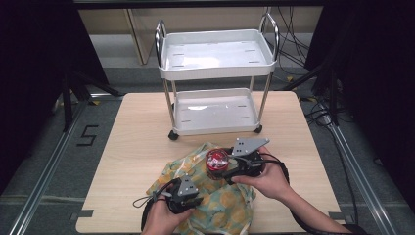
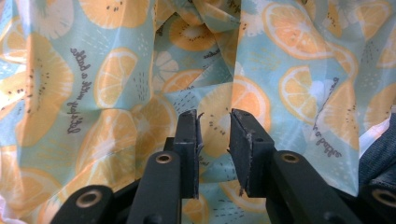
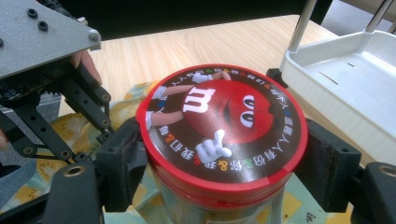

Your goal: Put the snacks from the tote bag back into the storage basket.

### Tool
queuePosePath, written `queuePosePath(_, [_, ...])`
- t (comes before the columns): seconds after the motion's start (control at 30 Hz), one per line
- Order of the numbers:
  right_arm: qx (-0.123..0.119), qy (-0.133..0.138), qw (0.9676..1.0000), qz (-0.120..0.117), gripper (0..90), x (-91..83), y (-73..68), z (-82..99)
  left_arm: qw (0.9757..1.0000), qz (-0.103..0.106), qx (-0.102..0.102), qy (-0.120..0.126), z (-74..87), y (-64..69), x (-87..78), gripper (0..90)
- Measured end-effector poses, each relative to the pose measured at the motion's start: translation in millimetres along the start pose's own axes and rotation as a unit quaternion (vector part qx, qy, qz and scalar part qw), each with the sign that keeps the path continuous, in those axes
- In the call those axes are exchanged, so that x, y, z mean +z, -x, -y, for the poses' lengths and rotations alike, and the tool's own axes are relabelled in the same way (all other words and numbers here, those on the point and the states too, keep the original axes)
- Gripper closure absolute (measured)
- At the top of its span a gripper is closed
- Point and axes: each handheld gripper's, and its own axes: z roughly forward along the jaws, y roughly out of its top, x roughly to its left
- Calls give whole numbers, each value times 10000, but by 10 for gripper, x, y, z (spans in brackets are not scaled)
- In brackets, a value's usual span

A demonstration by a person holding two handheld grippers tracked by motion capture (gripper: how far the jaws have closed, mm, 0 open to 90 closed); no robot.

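Note:
A glass jar with a red cartoon lid (image 1: 215, 160) (image 3: 224, 121) hangs just above a crumpled cloth bag printed with orange slices (image 1: 226, 208) (image 2: 116, 79) (image 3: 70, 126) on the table's near side. My right gripper (image 1: 218, 167) (image 3: 222, 154) is shut on the jar, one pad pressing each side of the lid's rim. My left gripper (image 1: 197, 198) (image 2: 215, 135) sits low on the bag's left part. Its jaws stand a little apart, with cloth behind them and nothing pinched between the pads. Its grey plate and linkage (image 3: 70, 93) appear close beside the jar in the right gripper view.
A white two-tier cart (image 1: 215, 73) (image 3: 336, 79) on castors stands at the far middle of the wooden table (image 1: 142, 132), its lower tray just beyond the jar. Bare tabletop lies to the left and right of the bag.

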Motion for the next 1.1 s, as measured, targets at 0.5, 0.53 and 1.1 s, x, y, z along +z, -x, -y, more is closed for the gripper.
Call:
queuePosePath(0.5, [19, 182, 9997, 171, 263, 6, 84, -93, 9989, -258, -256, 289, -16, -64, -161, 636])
queuePosePath(0.53, [13, 184, 9997, 174, 262, 7, 87, -96, 9986, -210, -319, 356, -17, -67, -167, 632])
queuePosePath(1.1, [174, 191, 9995, 184, 263, 34, 172, -170, 9943, -573, -373, 817, -15, -128, -239, 510])
